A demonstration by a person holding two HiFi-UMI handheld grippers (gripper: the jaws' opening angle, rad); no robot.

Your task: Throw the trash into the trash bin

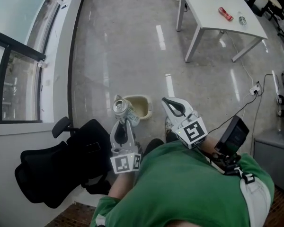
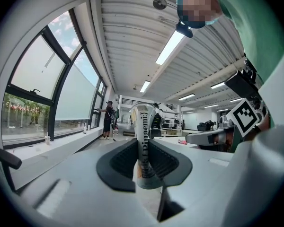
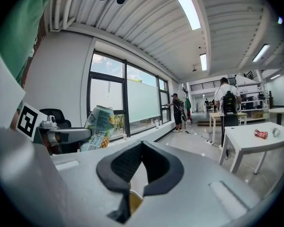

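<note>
My left gripper (image 1: 123, 121) is shut on a green-and-white drink can (image 1: 124, 109), held upright just left of a small beige trash bin (image 1: 143, 109) on the floor. In the left gripper view the can (image 2: 144, 141) stands pinched between the black pads (image 2: 120, 161). My right gripper (image 1: 173, 106) hovers to the right of the bin, shut, with nothing between its tips (image 3: 141, 145). From the right gripper view the can (image 3: 98, 126) shows at the left, in the other gripper (image 3: 68, 135). A yellowish patch below the right jaws may be the bin.
A black office chair (image 1: 61, 169) stands at the lower left by the window wall (image 1: 19, 56). A white table (image 1: 213, 8) at the upper right carries a red can (image 1: 226, 14) and a small bottle (image 1: 242, 19). A black cable (image 1: 255, 98) runs over the floor at the right.
</note>
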